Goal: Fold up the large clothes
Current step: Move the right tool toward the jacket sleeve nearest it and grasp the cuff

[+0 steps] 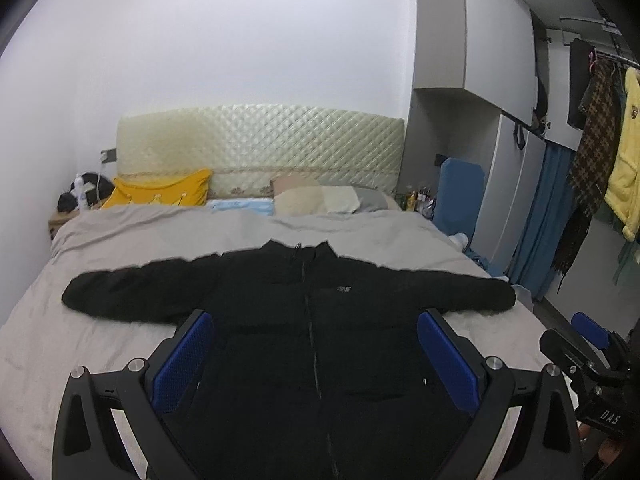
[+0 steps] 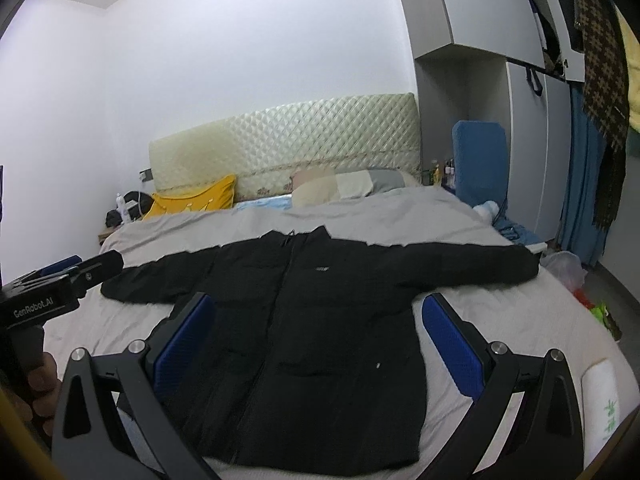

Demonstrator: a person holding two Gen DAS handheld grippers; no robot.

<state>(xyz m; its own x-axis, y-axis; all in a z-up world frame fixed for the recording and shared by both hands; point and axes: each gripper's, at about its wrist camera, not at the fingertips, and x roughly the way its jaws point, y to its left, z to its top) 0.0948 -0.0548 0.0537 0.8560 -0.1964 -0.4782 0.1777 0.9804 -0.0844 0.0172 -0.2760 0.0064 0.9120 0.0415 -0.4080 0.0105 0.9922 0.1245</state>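
Note:
A large black zip jacket [image 1: 304,320] [image 2: 312,312] lies flat and face up on the grey bed sheet [image 1: 120,232] [image 2: 480,312], collar toward the headboard, both sleeves stretched straight out to the sides. My left gripper [image 1: 316,332] hovers open above the jacket's lower body, blue pads wide apart with nothing between them. My right gripper [image 2: 318,320] is likewise open over the jacket's waist, holding nothing. In the right wrist view the left gripper [image 2: 80,270] shows at the left edge, held in a hand [image 2: 40,384]. The right gripper [image 1: 588,332] shows at the right edge of the left wrist view.
Pillows, a yellow one [image 1: 160,192] and a beige-grey one [image 1: 324,196], lie by the quilted headboard [image 1: 260,140]. A cluttered nightstand [image 1: 80,200] stands far left. Wardrobe [image 1: 480,40], hanging clothes [image 1: 592,152] and a blue cushion [image 1: 460,192] line the right side. Bags [image 2: 568,268] lie on the floor.

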